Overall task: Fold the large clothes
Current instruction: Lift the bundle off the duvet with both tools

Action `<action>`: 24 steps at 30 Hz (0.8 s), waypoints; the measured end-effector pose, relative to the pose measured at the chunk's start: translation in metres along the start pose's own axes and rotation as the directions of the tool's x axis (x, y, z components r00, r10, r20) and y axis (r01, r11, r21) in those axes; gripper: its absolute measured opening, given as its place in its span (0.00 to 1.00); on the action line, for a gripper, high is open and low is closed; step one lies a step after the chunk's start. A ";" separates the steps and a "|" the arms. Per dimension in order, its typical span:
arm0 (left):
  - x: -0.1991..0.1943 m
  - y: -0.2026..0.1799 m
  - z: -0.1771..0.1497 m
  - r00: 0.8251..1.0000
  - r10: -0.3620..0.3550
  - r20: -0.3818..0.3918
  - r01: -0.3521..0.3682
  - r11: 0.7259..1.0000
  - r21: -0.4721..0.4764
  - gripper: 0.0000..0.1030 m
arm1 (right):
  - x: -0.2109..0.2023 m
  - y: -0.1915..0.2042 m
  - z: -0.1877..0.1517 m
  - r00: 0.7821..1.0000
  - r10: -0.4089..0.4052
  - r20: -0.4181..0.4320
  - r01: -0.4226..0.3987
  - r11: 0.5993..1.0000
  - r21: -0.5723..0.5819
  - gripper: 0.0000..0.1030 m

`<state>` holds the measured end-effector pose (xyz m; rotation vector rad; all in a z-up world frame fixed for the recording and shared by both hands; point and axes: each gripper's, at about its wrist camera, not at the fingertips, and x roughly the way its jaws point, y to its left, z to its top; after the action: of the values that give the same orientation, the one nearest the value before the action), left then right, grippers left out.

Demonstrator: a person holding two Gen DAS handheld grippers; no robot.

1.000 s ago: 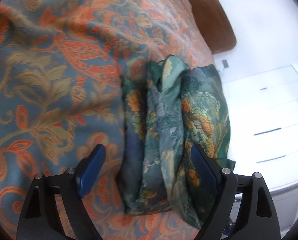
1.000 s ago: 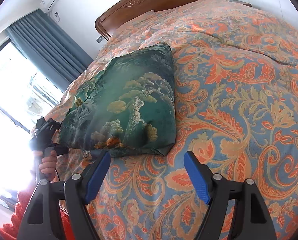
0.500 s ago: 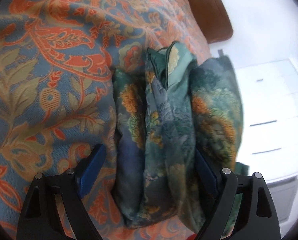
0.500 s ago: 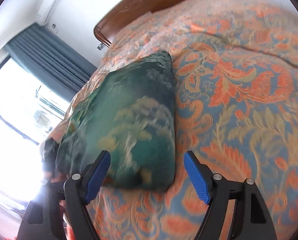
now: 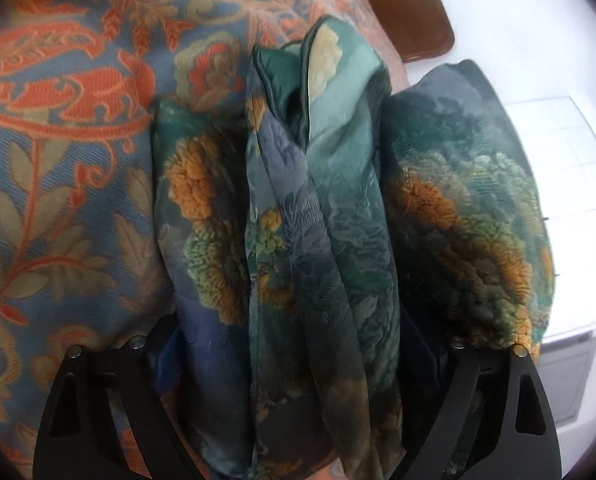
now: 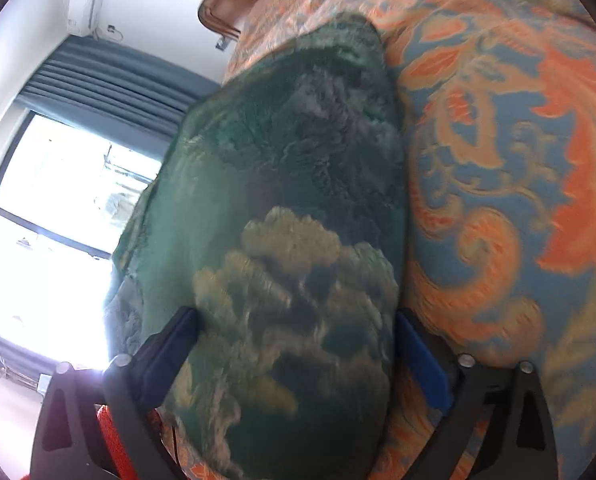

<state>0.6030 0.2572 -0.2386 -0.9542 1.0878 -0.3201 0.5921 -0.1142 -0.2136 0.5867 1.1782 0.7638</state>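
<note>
A folded green garment with orange and cream tree prints (image 5: pixel 321 216) lies on the bed; its stacked fold edges face the left wrist view. My left gripper (image 5: pixel 294 344) is open, its jaws straddling the thick end of the bundle, with cloth filling the gap and hiding the blue pads. In the right wrist view the garment's broad top face (image 6: pixel 290 216) fills the middle. My right gripper (image 6: pixel 298 344) is open, its blue fingertips (image 6: pixel 421 360) on either side of the garment's near edge.
The bed is covered by a blue and orange paisley bedspread (image 5: pixel 66 152), also in the right wrist view (image 6: pixel 509 160). A brown wooden headboard (image 5: pixel 413 4) stands behind. White drawers (image 5: pixel 569 184) are beside the bed. A bright window with grey curtains (image 6: pixel 98 92) is at left.
Both grippers have moved forward onto the folded garment, from standing short of it to straddling its ends. Both stay open.
</note>
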 end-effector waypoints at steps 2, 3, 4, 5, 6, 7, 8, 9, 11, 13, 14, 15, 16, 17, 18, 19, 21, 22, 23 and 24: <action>0.001 -0.005 -0.001 0.998 0.055 0.004 -0.055 0.998 0.007 0.53 | 0.016 0.006 0.007 0.999 -0.043 -0.018 0.044 0.999 0.018 0.93; 0.000 -0.010 -0.002 0.996 0.092 0.011 -0.092 0.996 0.017 0.45 | 0.021 0.018 0.008 0.995 -0.094 -0.017 0.094 0.996 -0.014 0.87; -0.002 -0.017 -0.004 0.992 0.123 0.022 -0.124 0.991 0.041 0.39 | 0.025 0.036 0.007 0.986 -0.165 -0.004 0.164 0.983 -0.084 0.83; -0.005 -0.024 -0.007 0.989 0.146 0.034 -0.148 0.987 0.064 0.37 | 0.026 0.055 0.003 0.974 -0.228 0.020 0.228 0.959 -0.167 0.76; -0.008 -0.035 -0.012 0.984 0.173 0.052 -0.178 0.979 0.097 0.35 | 0.026 0.075 -0.004 0.958 -0.280 0.057 0.285 0.925 -0.251 0.71; -0.010 -0.044 -0.016 0.980 0.189 0.065 -0.196 0.973 0.123 0.34 | 0.026 0.092 -0.011 0.943 -0.319 0.092 0.331 0.888 -0.319 0.70; -0.013 -0.055 -0.021 0.976 0.203 0.082 -0.214 0.965 0.155 0.34 | 0.026 0.109 -0.019 0.928 -0.349 0.129 0.371 0.847 -0.381 0.66; -0.016 -0.069 -0.026 0.972 0.213 0.102 -0.229 0.954 0.194 0.33 | 0.024 0.127 -0.028 0.914 -0.368 0.173 0.406 0.803 -0.437 0.65; -0.021 -0.092 -0.033 0.967 0.221 0.130 -0.247 0.936 0.251 0.33 | 0.020 0.151 -0.042 0.902 -0.365 0.230 0.431 0.750 -0.502 0.64; -0.026 -0.114 -0.034 0.959 0.229 0.166 -0.269 0.917 0.295 0.33 | 0.015 0.172 -0.054 0.894 -0.348 0.281 0.447 0.707 -0.547 0.64; -0.030 -0.124 -0.031 0.957 0.222 0.186 -0.271 0.912 0.307 0.33 | 0.011 0.180 -0.058 0.892 -0.336 0.303 0.452 0.697 -0.557 0.64; -0.033 -0.133 -0.027 0.957 0.209 0.202 -0.266 0.911 0.314 0.33 | 0.006 0.189 -0.061 0.889 -0.323 0.325 0.456 0.688 -0.564 0.64; -0.036 -0.139 -0.022 0.956 0.199 0.215 -0.261 0.911 0.320 0.33 | 0.000 0.198 -0.060 0.884 -0.303 0.355 0.461 0.684 -0.565 0.64; -0.038 -0.150 -0.011 0.955 0.186 0.231 -0.257 0.908 0.333 0.33 | -0.002 0.204 -0.059 0.882 -0.293 0.370 0.464 0.682 -0.565 0.64; -0.039 -0.157 -0.003 0.954 0.179 0.240 -0.255 0.905 0.340 0.33 | -0.007 0.211 -0.054 0.879 -0.274 0.391 0.464 0.684 -0.563 0.64; -0.038 -0.169 0.009 0.951 0.175 0.256 -0.261 0.899 0.352 0.33 | -0.012 0.217 -0.046 0.875 -0.257 0.410 0.464 0.686 -0.560 0.64; -0.037 -0.189 0.031 0.941 0.177 0.288 -0.281 0.883 0.377 0.33 | -0.021 0.220 -0.030 0.870 -0.239 0.432 0.464 0.694 -0.551 0.64; -0.033 -0.198 0.042 0.937 0.178 0.302 -0.290 0.876 0.386 0.33 | -0.025 0.222 -0.017 0.866 -0.228 0.446 0.464 0.699 -0.545 0.64; -0.026 -0.210 0.058 0.931 0.180 0.318 -0.304 0.866 0.398 0.33 | -0.028 0.223 -0.004 0.862 -0.218 0.457 0.463 0.704 -0.538 0.64; -0.026 -0.212 0.064 0.928 0.182 0.326 -0.311 0.860 0.405 0.33 | -0.030 0.222 0.009 0.858 -0.210 0.469 0.463 0.710 -0.531 0.64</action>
<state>0.6917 0.1831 -0.0479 -0.4157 0.8135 -0.2027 0.5466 -0.0003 -0.0261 -0.0691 0.5760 0.6298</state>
